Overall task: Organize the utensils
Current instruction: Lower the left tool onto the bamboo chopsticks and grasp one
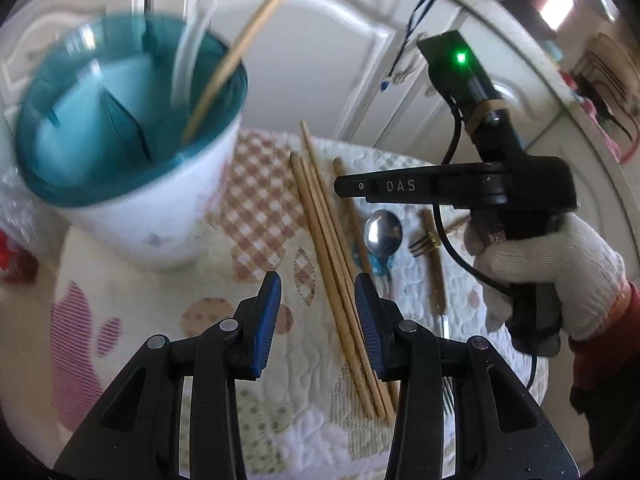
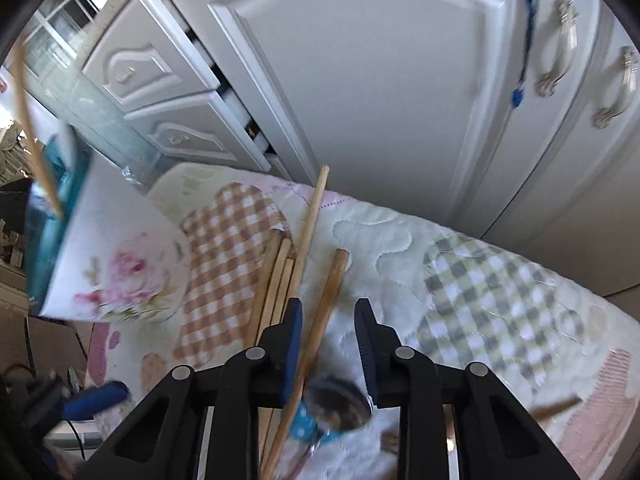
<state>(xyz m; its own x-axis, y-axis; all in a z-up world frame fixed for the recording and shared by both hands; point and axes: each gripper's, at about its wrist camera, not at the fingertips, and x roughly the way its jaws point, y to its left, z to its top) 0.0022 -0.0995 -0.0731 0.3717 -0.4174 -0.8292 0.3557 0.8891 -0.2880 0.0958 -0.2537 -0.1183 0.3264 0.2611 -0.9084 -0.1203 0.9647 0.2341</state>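
Hovering over chopsticks [image 1: 336, 280] on quilt [image 1: 160, 300], left gripper [image 1: 318, 320] jaws apart and empty, right gripper [image 2: 328, 344] jaws parted astride wooden handle [image 2: 320, 332]

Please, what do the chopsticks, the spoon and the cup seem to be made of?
Chopsticks: likely bamboo or wood, matte, pale tan with a straight grain.
Spoon: metal bowl, polished, it mirrors the light.
Cup: probably plastic, a smooth white outside with a translucent teal rim; ceramic is possible.

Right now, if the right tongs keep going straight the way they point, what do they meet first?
Most likely the single wooden chopstick lying between the open right tongs, with the spoon just beside it; depth is hard to judge.
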